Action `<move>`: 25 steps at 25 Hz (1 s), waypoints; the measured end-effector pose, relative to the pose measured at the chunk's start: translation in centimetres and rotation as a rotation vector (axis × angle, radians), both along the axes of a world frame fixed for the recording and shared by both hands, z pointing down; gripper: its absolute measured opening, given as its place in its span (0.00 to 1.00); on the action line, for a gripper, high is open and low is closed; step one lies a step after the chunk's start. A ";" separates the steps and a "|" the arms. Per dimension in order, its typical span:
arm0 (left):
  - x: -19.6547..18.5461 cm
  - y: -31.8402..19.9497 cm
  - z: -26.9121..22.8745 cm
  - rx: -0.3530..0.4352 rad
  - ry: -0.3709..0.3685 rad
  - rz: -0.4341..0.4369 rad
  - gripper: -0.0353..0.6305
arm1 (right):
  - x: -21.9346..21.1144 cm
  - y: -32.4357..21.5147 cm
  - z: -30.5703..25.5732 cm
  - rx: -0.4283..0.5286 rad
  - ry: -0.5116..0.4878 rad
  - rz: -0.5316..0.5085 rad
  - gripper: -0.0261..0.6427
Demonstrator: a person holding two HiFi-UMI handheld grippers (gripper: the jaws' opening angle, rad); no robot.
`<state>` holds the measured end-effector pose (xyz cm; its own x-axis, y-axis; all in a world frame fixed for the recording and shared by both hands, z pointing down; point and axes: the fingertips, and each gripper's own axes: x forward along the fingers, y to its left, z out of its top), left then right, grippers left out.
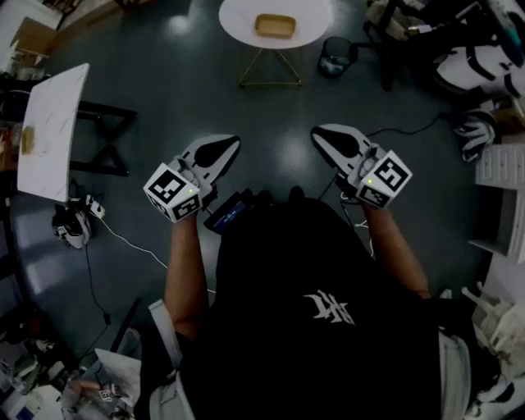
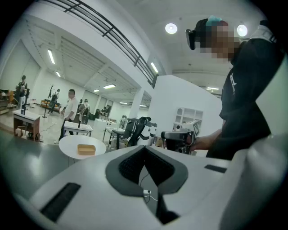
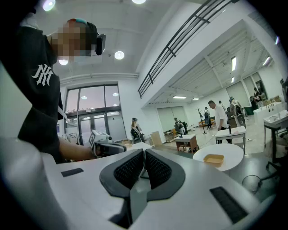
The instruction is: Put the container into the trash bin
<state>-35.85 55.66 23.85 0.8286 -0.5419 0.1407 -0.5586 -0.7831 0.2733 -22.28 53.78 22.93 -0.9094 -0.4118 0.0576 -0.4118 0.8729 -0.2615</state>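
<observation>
Up at the top of the head view, well apart from both tools, the tan container [image 1: 275, 25] sits on the round white table [image 1: 316, 25], w/ the dark trash bin [image 1: 336, 56] on the floor just beside it, so nothing of the task looks done yet. Left gripper [image 1: 230, 144] & right gripper [image 1: 321, 134] are held out in front of the person, each w/ jaws pressed together on nothing. Left to do, IMO: reach the table, open, grab the container, drop it in the bin.

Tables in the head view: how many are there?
2. A round white table at top centre bears the tan container; a rectangular white table stands at left. Others may be hidden.
</observation>
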 end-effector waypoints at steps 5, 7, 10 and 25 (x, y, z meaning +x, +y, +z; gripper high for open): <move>1.5 0.1 0.1 -0.019 0.032 0.020 0.06 | 1.1 0.5 0.9 -0.037 0.013 0.010 0.10; 2.1 0.2 0.2 -0.020 0.026 0.028 0.06 | 1.5 0.5 0.9 -0.028 0.017 0.008 0.10; 3.3 0.3 0.3 -0.024 0.030 0.040 0.06 | 2.7 0.5 1.3 -0.037 0.017 0.030 0.10; 5.1 0.3 0.2 -0.041 0.052 0.056 0.06 | 4.7 1.0 1.9 -0.075 0.006 0.049 0.10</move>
<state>-30.77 56.00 24.00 0.8641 -0.4894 0.1175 -0.4986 -0.8003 0.3330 -17.61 54.81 24.78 -0.8879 -0.4501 0.0953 -0.4553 0.8297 -0.3229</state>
